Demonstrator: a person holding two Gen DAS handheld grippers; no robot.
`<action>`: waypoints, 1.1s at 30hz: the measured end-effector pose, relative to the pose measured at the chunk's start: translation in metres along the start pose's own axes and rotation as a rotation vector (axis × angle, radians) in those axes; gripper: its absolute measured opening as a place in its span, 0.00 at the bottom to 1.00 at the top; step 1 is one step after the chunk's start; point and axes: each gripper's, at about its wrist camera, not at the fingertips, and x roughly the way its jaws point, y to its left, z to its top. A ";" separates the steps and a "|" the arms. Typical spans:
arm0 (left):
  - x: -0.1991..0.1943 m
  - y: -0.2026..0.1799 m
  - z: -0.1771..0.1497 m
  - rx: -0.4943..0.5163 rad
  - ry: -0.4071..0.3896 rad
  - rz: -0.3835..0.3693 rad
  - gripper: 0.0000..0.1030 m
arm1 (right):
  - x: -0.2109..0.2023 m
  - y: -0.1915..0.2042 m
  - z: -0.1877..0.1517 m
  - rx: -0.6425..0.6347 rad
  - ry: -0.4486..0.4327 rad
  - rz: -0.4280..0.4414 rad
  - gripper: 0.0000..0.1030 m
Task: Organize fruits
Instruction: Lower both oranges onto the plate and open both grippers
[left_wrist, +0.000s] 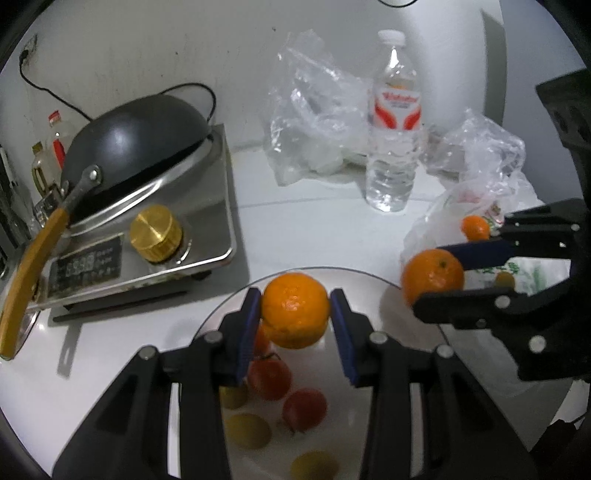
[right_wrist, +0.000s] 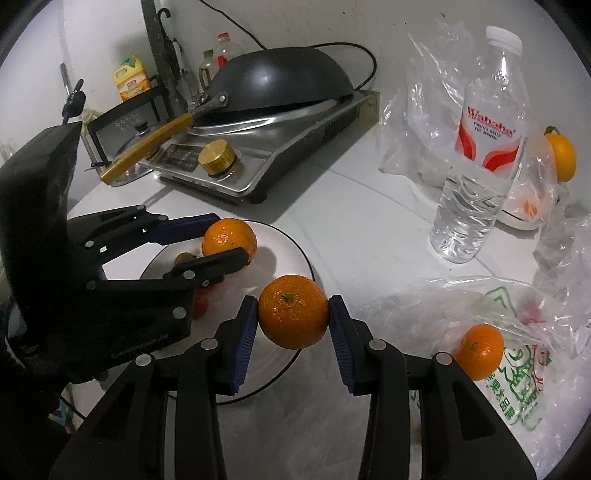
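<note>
Here we see 2 claws, each clamped on fruit: the left gripper pinches an orange above the plate, while the right gripper squeezes a second orange over the plate's rim, near the printed bag.

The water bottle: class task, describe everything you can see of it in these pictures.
The water bottle is clear, ribbed plastic with a white screw cap, shut. A white label with red-orange swooshes and red lettering wraps its upper half. It looks mostly full of clear water. It stands upright on the white counter, beyond the plate and to the right of the cooker. Crumpled clear plastic bags lie behind and beside it; whether they touch it is unclear. Neither pair of tongs is near it.
</note>
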 end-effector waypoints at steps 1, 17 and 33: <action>0.003 0.000 0.001 -0.001 0.006 -0.005 0.38 | 0.002 -0.001 0.000 0.003 0.002 0.000 0.40; 0.018 0.004 0.004 -0.027 0.044 -0.027 0.39 | 0.018 -0.005 0.005 0.018 0.022 -0.001 0.40; -0.023 0.026 -0.007 -0.071 -0.044 0.000 0.40 | 0.045 0.015 0.014 -0.019 0.069 0.014 0.40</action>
